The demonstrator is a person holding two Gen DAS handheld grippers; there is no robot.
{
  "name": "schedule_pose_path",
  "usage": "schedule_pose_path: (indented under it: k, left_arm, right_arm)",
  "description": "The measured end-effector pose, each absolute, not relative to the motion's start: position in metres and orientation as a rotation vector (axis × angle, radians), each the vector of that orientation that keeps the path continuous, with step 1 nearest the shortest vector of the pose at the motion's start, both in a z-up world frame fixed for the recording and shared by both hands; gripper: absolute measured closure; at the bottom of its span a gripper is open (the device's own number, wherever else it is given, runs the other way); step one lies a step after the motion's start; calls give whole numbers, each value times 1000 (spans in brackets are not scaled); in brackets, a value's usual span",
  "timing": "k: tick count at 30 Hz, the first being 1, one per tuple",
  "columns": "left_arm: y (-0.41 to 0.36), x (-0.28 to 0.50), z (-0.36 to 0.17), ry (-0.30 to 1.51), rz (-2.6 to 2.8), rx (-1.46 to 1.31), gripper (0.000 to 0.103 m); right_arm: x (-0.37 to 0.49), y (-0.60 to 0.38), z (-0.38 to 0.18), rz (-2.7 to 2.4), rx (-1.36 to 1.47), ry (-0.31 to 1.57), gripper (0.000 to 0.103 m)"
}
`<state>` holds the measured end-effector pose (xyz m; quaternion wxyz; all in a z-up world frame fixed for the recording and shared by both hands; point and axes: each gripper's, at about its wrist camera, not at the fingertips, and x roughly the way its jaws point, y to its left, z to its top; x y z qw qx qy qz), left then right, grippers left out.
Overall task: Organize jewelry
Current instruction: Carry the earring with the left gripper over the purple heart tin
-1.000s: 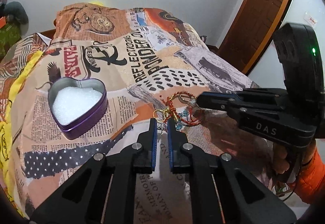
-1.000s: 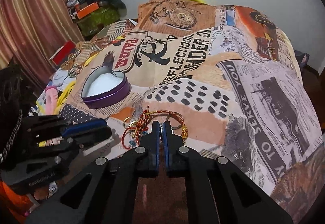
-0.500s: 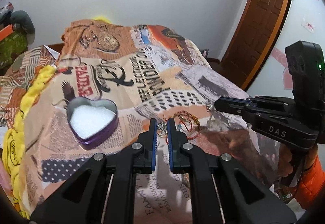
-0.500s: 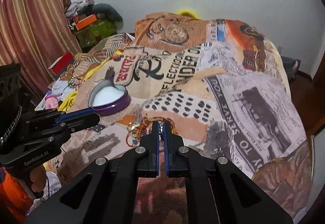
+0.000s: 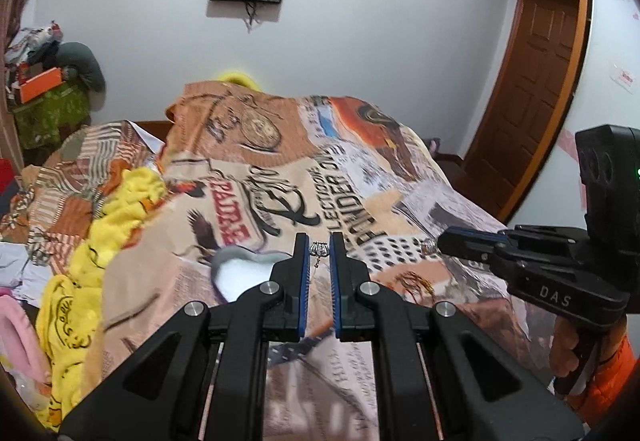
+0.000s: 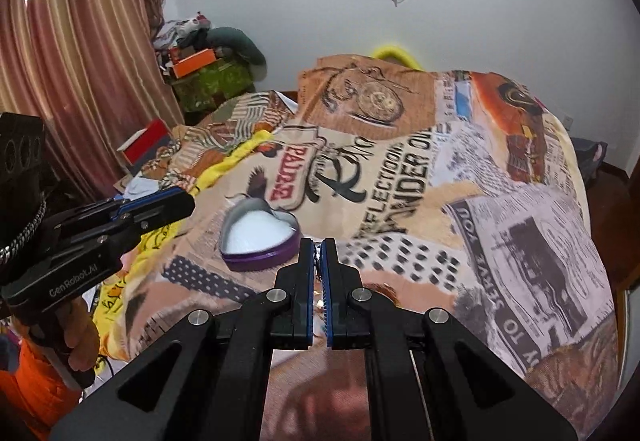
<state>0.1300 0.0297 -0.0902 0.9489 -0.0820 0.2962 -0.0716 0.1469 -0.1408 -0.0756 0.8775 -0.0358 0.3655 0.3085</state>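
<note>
L gripper (image 5: pixel 319 250) pinches silver ring (image 5: pixel 319 249) above heart tin (image 5: pixel 240 273).

Even indoor light, perhaps motion-blurred, fisheye-warped edges.

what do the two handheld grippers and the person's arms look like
Both grippers are matte black with blue pads lining the jaws and silver pivot screws. The right gripper is marked "DAS", with a green light on its camera block. The left gripper reads "GenRobot.AI"; a silver chain hangs by it. Orange sleeves cover both arms.
</note>
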Motion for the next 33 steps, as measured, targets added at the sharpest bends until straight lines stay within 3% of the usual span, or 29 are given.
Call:
schedule_pose_path:
  k: [16, 33]
  left_arm:
    - [77, 152, -105, 623, -61, -179, 95]
    - [86, 198, -160, 771, -129, -250, 95]
  right_arm:
    - [167, -80, -85, 735, -118, 784, 100]
    - [201, -33, -136, 797, -219, 992, 100]
